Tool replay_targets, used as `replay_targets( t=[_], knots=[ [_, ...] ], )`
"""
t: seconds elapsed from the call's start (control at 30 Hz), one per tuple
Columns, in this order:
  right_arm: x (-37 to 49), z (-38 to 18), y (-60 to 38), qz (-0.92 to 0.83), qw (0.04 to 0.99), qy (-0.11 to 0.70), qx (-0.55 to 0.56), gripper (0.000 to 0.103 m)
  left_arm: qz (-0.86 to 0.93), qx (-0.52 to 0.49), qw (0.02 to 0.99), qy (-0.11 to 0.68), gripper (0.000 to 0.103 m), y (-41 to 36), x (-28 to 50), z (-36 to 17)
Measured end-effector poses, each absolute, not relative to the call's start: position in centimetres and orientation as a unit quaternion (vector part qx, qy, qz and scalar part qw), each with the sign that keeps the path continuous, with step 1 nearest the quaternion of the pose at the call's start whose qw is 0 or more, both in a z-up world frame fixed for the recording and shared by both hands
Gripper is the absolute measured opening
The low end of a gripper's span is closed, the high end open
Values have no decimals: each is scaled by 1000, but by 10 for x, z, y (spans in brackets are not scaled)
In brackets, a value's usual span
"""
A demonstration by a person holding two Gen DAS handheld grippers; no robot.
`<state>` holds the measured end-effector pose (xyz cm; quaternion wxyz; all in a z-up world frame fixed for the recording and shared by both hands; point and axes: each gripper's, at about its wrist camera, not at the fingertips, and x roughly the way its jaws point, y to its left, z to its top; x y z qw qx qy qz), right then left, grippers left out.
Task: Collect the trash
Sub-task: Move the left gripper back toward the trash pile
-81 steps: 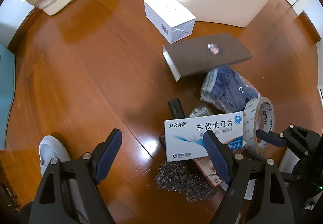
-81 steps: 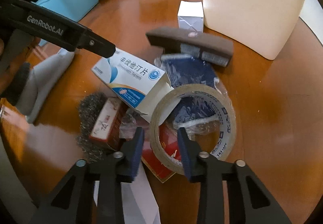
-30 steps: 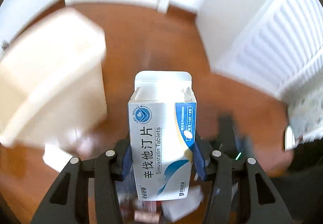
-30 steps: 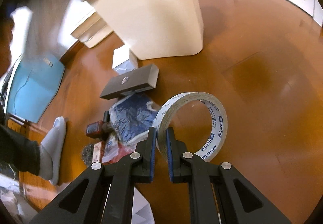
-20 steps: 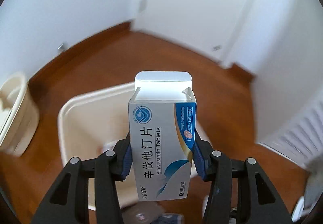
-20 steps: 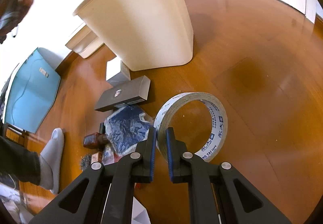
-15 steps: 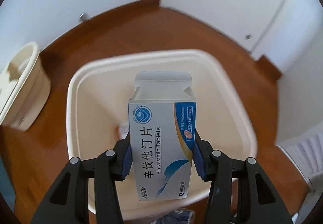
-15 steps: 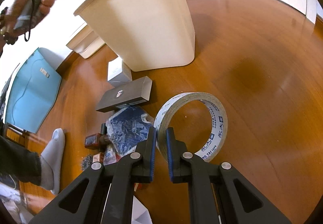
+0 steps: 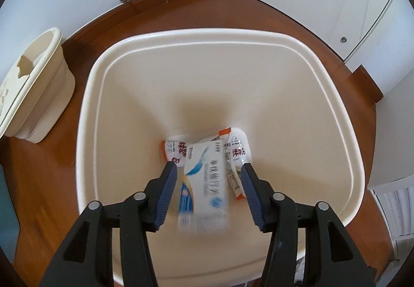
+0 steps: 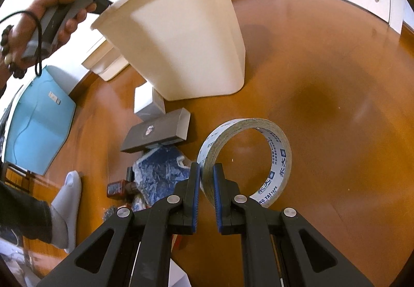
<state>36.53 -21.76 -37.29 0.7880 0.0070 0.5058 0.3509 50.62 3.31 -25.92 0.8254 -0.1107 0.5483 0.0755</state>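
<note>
I look straight down into the cream trash bin [image 9: 181, 33] in the left wrist view. My left gripper [image 9: 209, 166] hangs over its mouth with the jaws opening. The white and blue tablet box [image 9: 207, 183] is blurred between the fingers, clear of both pads, dropping toward the red and white wrappers [image 9: 176, 151] on the bin's bottom. In the right wrist view my right gripper [image 10: 207, 168] is shut on the wall of a roll of printed tape [image 10: 279, 157], held above the wooden floor in front of the bin [image 10: 181, 41]. A hand [image 10: 51, 23] holds the left gripper above the bin's rim.
Left of the tape a pile lies on the floor: a grey flat box [image 10: 157, 134], a white box [image 10: 147, 103], a blue plastic bag [image 10: 160, 170] and a red packet [image 10: 116, 190]. A socked foot [image 10: 67, 199] and a light blue case [image 10: 36, 118] are further left. A cream container [image 9: 31, 85] stands beside the bin.
The left gripper swung over the bin and sank toward its mouth. Its jaws have parted and the tablet box has slipped free. The right gripper still holds the tape in place.
</note>
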Motion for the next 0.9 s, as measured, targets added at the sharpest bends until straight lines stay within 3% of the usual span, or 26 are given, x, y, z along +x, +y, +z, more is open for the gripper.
replay_targets(
  t=[0.1, 0.17, 0.2, 0.4, 0.47, 0.7, 0.8, 0.9],
  knots=[
    [374, -361, -219, 348, 799, 491, 6, 10, 76, -121, 831, 537, 55, 37, 495, -249],
    [385, -345, -224, 344, 810, 474, 10, 10, 74, -128, 838, 525, 77, 37, 482, -244],
    [389, -339, -225, 342, 815, 468, 12, 10, 72, -133, 842, 518, 81, 35, 475, -241],
    [430, -271, -232, 333, 858, 391, 12, 10, 57, -134, 878, 456, 85, 27, 427, -201],
    [444, -243, -228, 338, 869, 363, 16, 10, 50, -132, 887, 439, 103, 24, 407, -193],
    [489, -166, -160, 389, 875, 287, -21, 10, 59, -187, 874, 444, 103, 26, 355, -214],
    [508, -162, -116, 411, 859, 302, -49, 10, 70, -200, 867, 450, 103, 28, 340, -228],
    [532, -183, -57, 424, 822, 366, -103, 10, 78, -200, 858, 467, 103, 31, 336, -242]
  ],
)
